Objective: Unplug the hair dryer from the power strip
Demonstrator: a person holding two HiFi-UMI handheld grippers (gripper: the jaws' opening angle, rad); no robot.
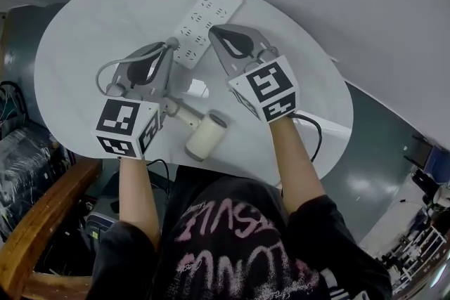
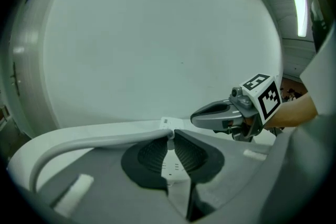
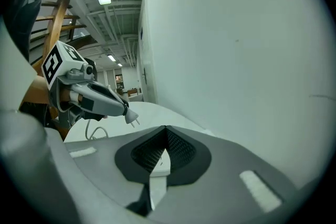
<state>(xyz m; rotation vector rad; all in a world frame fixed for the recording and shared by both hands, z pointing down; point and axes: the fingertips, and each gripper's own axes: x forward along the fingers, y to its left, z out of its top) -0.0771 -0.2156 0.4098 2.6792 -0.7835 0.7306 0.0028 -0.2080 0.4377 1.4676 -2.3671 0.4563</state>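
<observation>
Clamping the plug [image 3: 129, 118] in its jaw tips, the left gripper [image 1: 169, 46] holds it just short of the power strip [image 1: 209, 14]. The right gripper [image 1: 215, 29], jaws together, seemingly presses on it. The hair dryer [image 1: 206, 135] lies behind both.

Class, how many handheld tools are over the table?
2: the left tool grips the plug beside the power strip; the right tool, shut, has its tip over the strip. None seems hidden.
</observation>
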